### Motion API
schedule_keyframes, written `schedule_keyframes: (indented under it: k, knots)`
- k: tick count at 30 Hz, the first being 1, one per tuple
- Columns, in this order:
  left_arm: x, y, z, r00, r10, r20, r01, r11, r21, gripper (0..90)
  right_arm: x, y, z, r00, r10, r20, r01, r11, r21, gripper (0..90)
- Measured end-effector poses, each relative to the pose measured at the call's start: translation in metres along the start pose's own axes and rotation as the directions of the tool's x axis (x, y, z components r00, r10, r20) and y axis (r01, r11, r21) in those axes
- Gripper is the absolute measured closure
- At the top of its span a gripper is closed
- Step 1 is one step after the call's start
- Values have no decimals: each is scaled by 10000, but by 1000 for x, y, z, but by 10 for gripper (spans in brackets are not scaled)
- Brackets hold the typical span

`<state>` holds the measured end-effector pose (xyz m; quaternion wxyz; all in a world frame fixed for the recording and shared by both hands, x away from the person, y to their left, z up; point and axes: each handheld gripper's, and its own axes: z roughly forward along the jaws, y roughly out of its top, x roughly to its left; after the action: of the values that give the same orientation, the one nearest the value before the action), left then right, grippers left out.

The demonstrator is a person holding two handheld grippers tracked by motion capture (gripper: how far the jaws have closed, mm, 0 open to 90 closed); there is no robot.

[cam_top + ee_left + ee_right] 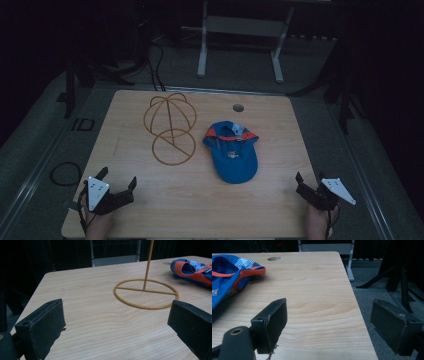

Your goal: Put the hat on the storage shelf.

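Blue cap (231,151) beside wire stand (170,127) on wooden table (150,200), dark room, both jaws wide, empty

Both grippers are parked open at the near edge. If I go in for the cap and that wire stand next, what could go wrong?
1. The blue cap lies upside down and limp; a pinch from the right gripper may catch only a fold and let it sag.
2. The yellow wire hat stand looks light and stands close beside the cap, so the left gripper could tip it.
3. The right gripper sits near the table edge, so a slip could go off it.
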<state>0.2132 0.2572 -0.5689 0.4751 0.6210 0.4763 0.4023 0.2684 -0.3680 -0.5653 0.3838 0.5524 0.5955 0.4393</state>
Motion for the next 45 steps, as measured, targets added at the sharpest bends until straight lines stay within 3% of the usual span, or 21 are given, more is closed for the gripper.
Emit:
schedule_keyframes:
  k: [10,15,18,20,27,32,37,41,43,45]
  knots:
    - [-1,0,1,10000,82,12,-82,9999,58,14,-3,1,1,9996,265,52,-266,9994,239,153]
    - [-2,0,0,9999,96,-84,-95,9999,46,14,1,6,2,9992,61,-403,-42,9988,480,153]
    - [-3,1,0,10000,-14,-55,14,10000,-20,14,8,11,4,9992,-131,-385,166,9954,940,153]
    - [-3,1,0,10000,-80,-16,80,10000,-52,14,12,15,7,9978,-156,-641,230,9929,1163,153]
    - [-4,1,0,9996,-275,-93,274,9996,-111,14,27,35,18,9917,-374,-1234,536,9901,1300,169]
    - [-4,1,1,9994,-349,-18,349,9994,-79,14,39,49,28,9832,-377,-1783,621,9892,1328,167]
    - [-4,2,0,9947,-825,613,855,9952,-468,14,55,66,39,9674,-479,-2485,840,9870,1367,141]
    - [-6,2,1,9978,-427,506,431,9990,-70,15,66,81,48,9573,-605,-2827,1023,9855,1356,140]
    - [-6,2,2,9986,-401,343,397,9991,123,15,71,88,53,9491,-552,-3102,1032,9847,1405,139]
    - [-5,2,2,9977,-552,404,550,9985,51,15,76,96,58,9485,-602,-3111,1068,9851,1351,140]
